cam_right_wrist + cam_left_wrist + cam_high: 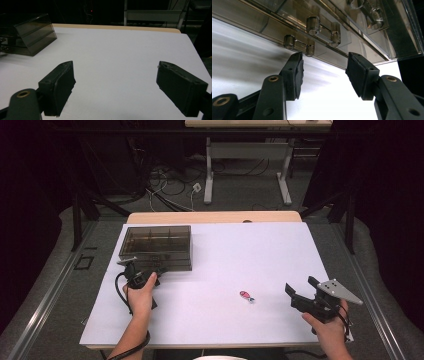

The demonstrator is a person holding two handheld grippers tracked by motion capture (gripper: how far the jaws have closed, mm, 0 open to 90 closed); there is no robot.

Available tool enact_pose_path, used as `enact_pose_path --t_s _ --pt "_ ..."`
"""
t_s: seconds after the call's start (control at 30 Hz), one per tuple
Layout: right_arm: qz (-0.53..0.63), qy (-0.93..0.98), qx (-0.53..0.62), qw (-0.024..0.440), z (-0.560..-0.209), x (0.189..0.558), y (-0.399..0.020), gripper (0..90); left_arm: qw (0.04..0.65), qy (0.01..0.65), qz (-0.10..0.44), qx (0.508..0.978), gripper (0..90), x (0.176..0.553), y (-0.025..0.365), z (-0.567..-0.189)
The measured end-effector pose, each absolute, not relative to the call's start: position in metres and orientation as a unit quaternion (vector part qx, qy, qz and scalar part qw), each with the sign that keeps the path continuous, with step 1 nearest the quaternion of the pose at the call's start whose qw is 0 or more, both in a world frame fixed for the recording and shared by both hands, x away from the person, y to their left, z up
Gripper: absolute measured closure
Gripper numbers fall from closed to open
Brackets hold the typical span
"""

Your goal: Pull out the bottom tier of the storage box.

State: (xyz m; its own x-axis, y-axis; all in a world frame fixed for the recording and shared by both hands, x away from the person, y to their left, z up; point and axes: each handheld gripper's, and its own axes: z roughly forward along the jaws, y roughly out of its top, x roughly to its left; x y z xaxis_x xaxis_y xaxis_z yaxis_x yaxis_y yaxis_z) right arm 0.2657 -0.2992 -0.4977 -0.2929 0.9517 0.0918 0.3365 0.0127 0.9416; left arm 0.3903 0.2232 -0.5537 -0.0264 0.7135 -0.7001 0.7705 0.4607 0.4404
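My right claw (299,293) sits nearest me at the worktop's right edge, jaws spread wide, nothing between them. In the right gripper view I see the same claw (115,87) over bare white surface. My left claw (142,270) is at the left side, its tip right up against the front of the smoky box (156,247). From the high view I can't read its jaws; the left gripper view settles it: left claw (324,72) spread, pads (298,72) just short of the box front, not clamped on anything.

A small red and blue item (247,296) lies on the worktop between the two claws, closer to the right one; too small to identify.

The left gripper view shows box detail the high view lacks: two clear latch tabs (299,45) on the front wall of the smoky box (352,30), lid closed over them. In the right gripper view the smoky box (32,35) is far left, well apart from my right claw.

The worktop (260,250) is a white sheet with a wood edge at the back. Beyond it are grey floor, loose cables (170,185), the white legs of another desk (247,170) and dark curtains at the sides.

The box is translucent brown-grey, rectangular, with inner dividers showing through the lid.
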Motion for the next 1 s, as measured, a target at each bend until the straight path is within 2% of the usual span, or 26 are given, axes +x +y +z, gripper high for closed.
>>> enact_pose_path --t_s 1.0 --pt "0.489 0.637 0.507 0.314 -0.4986 0.2654 -0.3011 14.5 0.458 0.724 -0.034 0.515 55.8 0.3957 0.2171 -0.5621"
